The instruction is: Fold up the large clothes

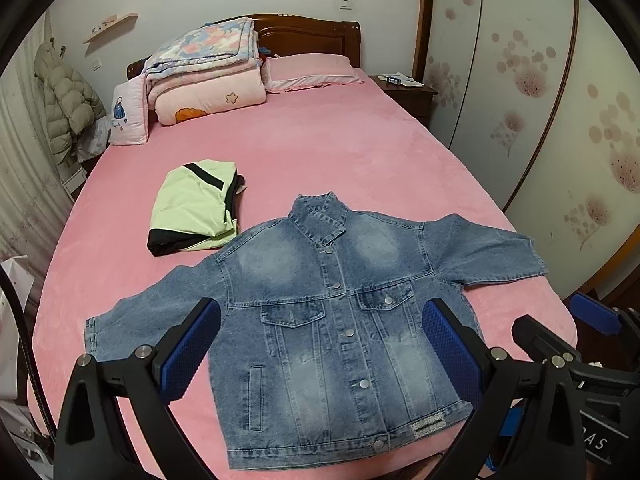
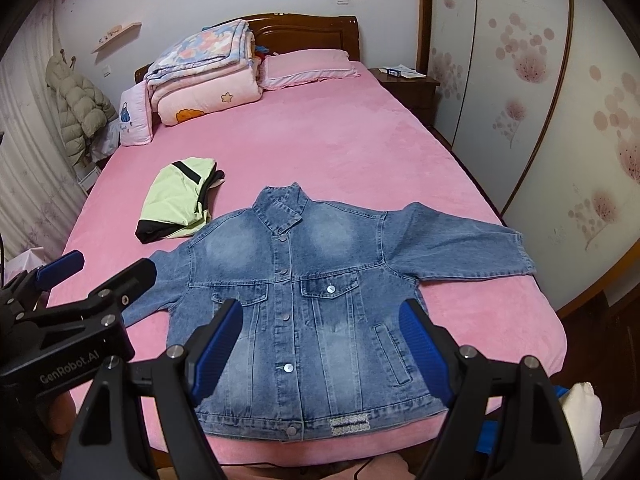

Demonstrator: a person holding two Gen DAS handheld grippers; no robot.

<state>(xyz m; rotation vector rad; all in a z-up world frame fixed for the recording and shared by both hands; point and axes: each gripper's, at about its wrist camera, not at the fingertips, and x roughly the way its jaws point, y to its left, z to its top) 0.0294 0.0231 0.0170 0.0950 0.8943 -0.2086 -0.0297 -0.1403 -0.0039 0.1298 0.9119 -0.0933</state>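
Observation:
A blue denim jacket (image 1: 320,320) (image 2: 304,300) lies flat and buttoned on the pink bed, front up, collar pointing away, both sleeves spread out sideways. My left gripper (image 1: 322,312) hovers open above its lower half, blue pads wide apart, nothing between them. My right gripper (image 2: 322,314) is likewise open above the jacket's hem area and holds nothing. In the right wrist view the left gripper (image 2: 96,268) shows at the left, over the jacket's left sleeve. In the left wrist view part of the right gripper (image 1: 560,332) appears at the right edge.
A folded pale green and black garment (image 1: 192,210) (image 2: 176,204) lies just beyond the jacket's left shoulder. Stacked quilts (image 1: 204,72) and a pink pillow (image 1: 312,70) sit at the headboard. A wardrobe (image 1: 540,80) flanks the bed's right side, a nightstand (image 1: 404,88) in the corner.

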